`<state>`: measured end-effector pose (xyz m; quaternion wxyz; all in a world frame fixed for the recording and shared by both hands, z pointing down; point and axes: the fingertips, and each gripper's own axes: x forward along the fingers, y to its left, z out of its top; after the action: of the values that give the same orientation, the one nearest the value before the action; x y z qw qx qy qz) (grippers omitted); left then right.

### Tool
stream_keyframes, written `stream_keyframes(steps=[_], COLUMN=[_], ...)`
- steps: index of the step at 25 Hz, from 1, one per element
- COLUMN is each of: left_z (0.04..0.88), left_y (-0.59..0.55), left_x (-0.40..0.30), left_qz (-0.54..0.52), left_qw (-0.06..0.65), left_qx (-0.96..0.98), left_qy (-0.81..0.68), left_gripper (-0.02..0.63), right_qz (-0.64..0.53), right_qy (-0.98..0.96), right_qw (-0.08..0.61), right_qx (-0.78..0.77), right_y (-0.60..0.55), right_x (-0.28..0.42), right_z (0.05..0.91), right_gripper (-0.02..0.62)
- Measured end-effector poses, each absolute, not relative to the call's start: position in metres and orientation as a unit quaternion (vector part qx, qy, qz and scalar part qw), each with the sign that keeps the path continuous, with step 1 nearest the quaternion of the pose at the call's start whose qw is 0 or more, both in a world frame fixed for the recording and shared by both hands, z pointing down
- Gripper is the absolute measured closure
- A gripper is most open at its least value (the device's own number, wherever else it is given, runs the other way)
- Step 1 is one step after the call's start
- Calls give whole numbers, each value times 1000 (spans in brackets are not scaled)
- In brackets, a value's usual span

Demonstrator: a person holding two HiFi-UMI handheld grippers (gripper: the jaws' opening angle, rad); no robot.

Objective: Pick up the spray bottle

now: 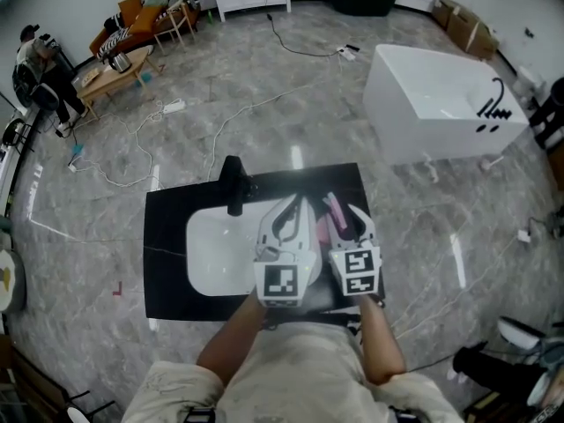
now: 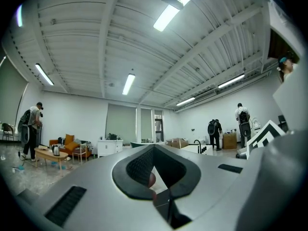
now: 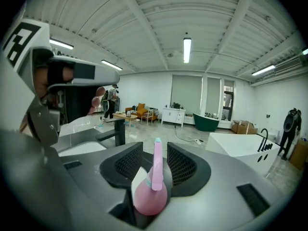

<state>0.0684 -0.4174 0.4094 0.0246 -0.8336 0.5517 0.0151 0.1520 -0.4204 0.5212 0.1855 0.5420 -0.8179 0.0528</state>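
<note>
Evidently released, the right tongs (image 3: pixel 155 152) flank a bulbous pink spray bottle (image 3: pixel 150 196); the left tongs (image 2: pixel 154 150) sit clenched.

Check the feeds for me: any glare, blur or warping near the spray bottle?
Head view: white glare streaks on the floor, bottle mostly hidden; right gripper view: fisheye bows the ceiling, bottle close up and slightly soft; left gripper view: same warping, ceiling lamp blown out.

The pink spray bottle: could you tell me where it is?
The pink spray bottle stands between the right gripper's open tongs; in the head view, right of the white oval basin.
</note>
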Motion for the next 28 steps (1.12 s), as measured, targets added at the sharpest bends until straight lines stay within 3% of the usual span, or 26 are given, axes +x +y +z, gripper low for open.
stream_keyframes(steps=[14,16,28], left_z=[416,417,417], left_y=[-418,-417,-417], left_x=[71,70,60], left_qz=[1,-2,-1], left_qw=[28,28,32], left_qx=[-830,-830,-826], left_qy=[556,558,562], left_gripper=[604,604,604], right_qz=[69,69,92], right_qy=[-810,-808,-801], right_qw=[207,205,175], right_qx=[544,548,565], right_y=[-429,-429,-432], right_x=[154,155,155], right_z=[554,555,551], right_gripper=[457,509,520])
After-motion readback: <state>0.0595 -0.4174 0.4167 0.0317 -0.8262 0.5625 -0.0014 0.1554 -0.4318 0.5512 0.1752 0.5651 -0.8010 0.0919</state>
